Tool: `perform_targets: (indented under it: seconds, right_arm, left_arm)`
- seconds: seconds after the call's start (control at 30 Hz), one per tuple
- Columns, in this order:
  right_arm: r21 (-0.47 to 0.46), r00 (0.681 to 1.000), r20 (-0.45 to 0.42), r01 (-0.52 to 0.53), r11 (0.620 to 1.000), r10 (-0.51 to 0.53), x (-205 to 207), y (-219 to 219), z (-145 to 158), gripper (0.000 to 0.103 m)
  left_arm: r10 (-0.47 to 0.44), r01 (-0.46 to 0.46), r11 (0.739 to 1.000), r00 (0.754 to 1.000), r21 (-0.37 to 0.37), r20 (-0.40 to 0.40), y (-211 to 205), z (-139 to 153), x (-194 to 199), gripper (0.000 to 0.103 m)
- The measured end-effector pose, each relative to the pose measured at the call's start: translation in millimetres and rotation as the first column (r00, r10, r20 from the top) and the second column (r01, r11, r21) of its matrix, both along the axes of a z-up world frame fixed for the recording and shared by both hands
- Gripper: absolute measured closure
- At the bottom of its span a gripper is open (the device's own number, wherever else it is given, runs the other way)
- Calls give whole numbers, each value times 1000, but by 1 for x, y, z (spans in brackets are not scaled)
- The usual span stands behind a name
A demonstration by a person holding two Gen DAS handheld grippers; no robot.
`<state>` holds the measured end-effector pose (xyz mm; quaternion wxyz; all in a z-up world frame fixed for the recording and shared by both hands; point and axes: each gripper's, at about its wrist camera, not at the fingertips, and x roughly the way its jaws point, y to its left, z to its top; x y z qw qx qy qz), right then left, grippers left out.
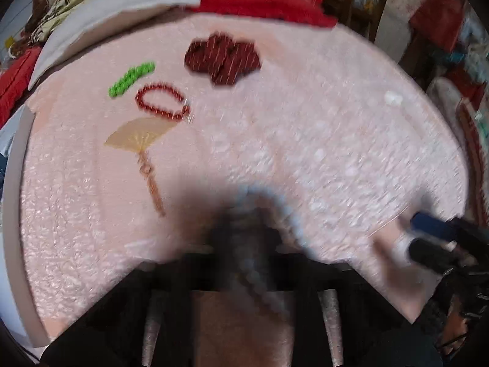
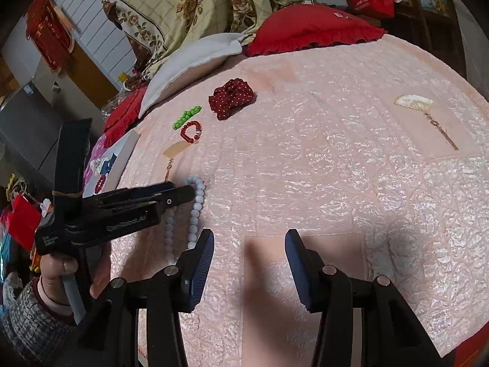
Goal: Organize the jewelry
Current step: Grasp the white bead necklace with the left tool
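Note:
My left gripper (image 2: 191, 194) is shut on a pale blue bead necklace (image 2: 195, 208) and holds it over the pink bedspread (image 2: 305, 168); in the blurred left wrist view the necklace (image 1: 275, 211) hangs across the fingers. My right gripper (image 2: 249, 263) is open and empty above the bedspread. A green bead bracelet (image 1: 132, 78), a red bead bracelet (image 1: 162, 101), a tan fan hairpin (image 1: 140, 140) and a dark red dotted bow (image 1: 222, 58) lie at the far left. A white fan hairpin (image 2: 418, 105) lies at the right.
A red pillow (image 2: 314, 30) and a white pillow (image 2: 195, 61) lie at the head of the bed. A floral quilt (image 2: 195, 3) is piled behind them. The bed's left edge (image 2: 122, 159) drops to a cluttered floor.

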<state>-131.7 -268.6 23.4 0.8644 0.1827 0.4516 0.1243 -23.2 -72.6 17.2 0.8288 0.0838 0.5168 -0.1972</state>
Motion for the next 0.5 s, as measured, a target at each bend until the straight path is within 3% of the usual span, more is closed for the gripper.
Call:
perform_targets:
  seconds: [0.1,0.3,0.5]
  right_arm:
    - [-5,1000,-6,1,1000,-2,3,1,-1,57]
    - [-28,1000,-15,-20,999,20,17,9,1,57]
    - [-59,996,2,-88,994,88,57,43,14,57]
  left_arm:
    - [48,-50,997,998,61,34,13,2,-2,95]
    - [241,-241,970,970,5,15,92,8,0,95]
    - [324,-323,944,946,-59,1,134,10,-4,95]
